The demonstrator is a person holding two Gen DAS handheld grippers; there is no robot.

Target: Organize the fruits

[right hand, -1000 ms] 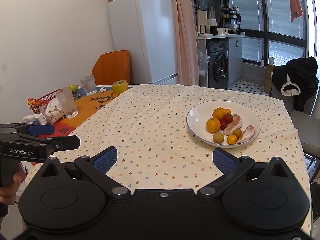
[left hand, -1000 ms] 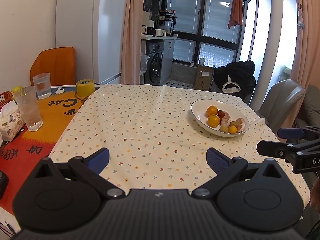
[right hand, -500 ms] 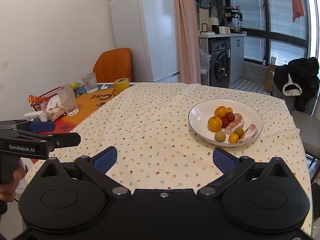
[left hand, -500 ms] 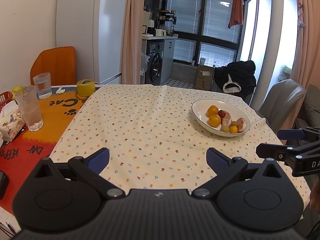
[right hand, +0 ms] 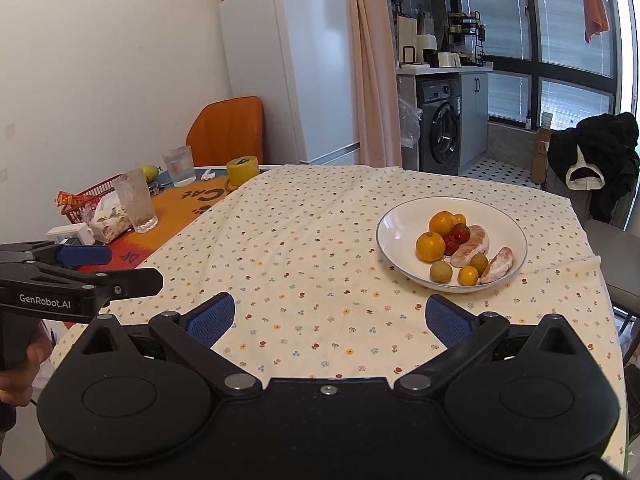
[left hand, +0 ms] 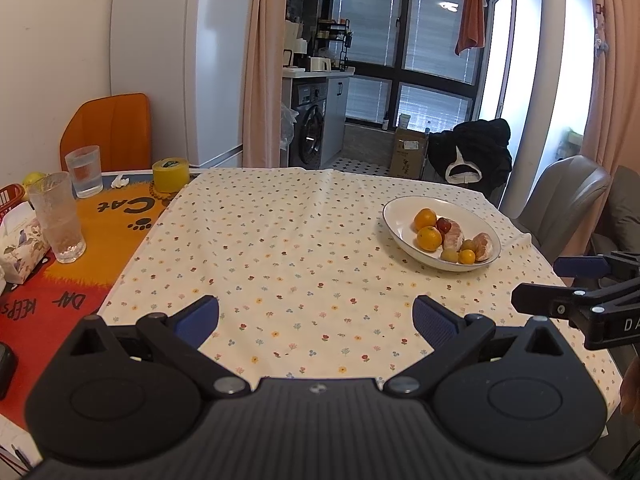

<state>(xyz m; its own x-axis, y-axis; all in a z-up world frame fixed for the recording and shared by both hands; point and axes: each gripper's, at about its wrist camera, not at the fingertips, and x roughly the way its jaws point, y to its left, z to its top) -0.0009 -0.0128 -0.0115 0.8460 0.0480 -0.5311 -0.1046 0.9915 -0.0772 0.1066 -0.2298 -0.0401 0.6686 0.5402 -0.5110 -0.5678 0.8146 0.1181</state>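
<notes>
White glazed bowl (right hand: 516, 236) sat at the far right of the floral-clothed desk (right hand: 304, 248), holding smooth oranges (right hand: 430, 246) and peeled segments; fruit behind them was partly hidden. Both hand-held grippers, left (left hand: 316, 316) and right (right hand: 328, 316), hung spread and empty, barely nearer than before.

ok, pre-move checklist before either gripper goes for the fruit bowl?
1. Left gripper open and empty: ok.
2. Right gripper open and empty: ok.
3. White bowl fully on the floral tablecloth, upright: ok.
4. Fruit all inside the bowl, including two oranges and peeled pomelo segments: ok.
5. Cloth between the grippers and the bowl free of obstacles: ok.
6. Destination for sorted fruit: cannot tell, no second dish in view.
</notes>
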